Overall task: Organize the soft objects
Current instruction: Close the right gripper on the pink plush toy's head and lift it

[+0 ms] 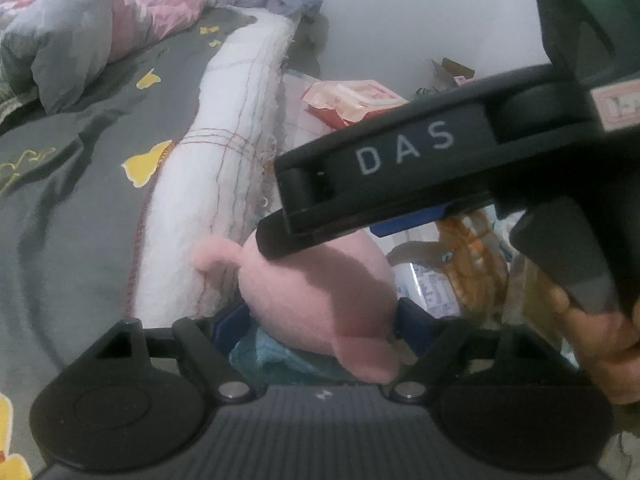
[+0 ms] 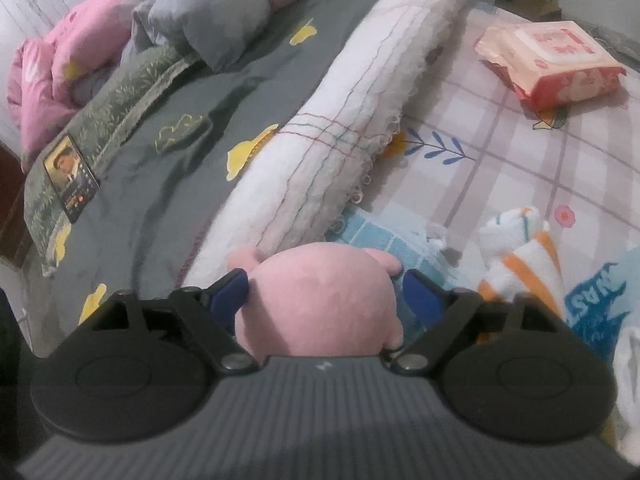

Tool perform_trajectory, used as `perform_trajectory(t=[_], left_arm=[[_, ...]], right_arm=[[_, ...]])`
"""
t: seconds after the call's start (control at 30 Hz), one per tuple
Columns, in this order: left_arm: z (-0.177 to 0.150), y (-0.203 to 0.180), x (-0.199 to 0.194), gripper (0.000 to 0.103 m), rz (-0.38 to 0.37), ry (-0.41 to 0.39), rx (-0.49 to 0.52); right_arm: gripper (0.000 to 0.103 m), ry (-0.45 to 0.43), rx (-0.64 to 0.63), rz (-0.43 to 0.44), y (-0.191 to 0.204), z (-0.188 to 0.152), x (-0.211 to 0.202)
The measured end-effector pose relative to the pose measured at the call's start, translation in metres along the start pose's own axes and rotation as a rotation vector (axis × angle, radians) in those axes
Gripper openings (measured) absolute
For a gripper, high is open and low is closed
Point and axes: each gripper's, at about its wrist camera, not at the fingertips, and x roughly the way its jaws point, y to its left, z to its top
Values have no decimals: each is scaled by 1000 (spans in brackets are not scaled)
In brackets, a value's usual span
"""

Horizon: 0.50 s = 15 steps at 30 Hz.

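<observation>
A pink plush toy [image 1: 316,292] [image 2: 320,304] lies on the bed beside a rolled white blanket [image 1: 224,184] [image 2: 340,128]. My right gripper [image 2: 324,292] is closed around the plush, its blue pads [image 2: 228,292] pressing both sides. In the left wrist view the right gripper's black body [image 1: 420,160] reaches down onto the plush from above. My left gripper [image 1: 316,328] sits with its jaws on either side of the plush's lower part, over a teal cloth [image 1: 276,356]; whether it grips is unclear.
A grey duvet with yellow shapes [image 2: 168,120] and pink and grey bedding [image 2: 80,48] lie to the left. A red-and-white tissue pack [image 2: 552,60] lies far right. An orange-striped white towel [image 2: 520,256] and a blue printed cloth [image 2: 596,312] lie at right.
</observation>
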Motion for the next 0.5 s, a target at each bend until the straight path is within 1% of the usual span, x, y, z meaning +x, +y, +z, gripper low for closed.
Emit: perform_trajectory(t=[0.17,0.3,0.5], left_arm=[[1,3,4,82,-13,-1,-22],[1,2,6,80,-10,-12,-45],[1,-3,-8,78,-6,-31,-72]], right_arm=[[83,1,17,25,0,-3,-7],[80,2,21,7,0,-8,-6],[76,-13,59,39,-4,-7,-11]])
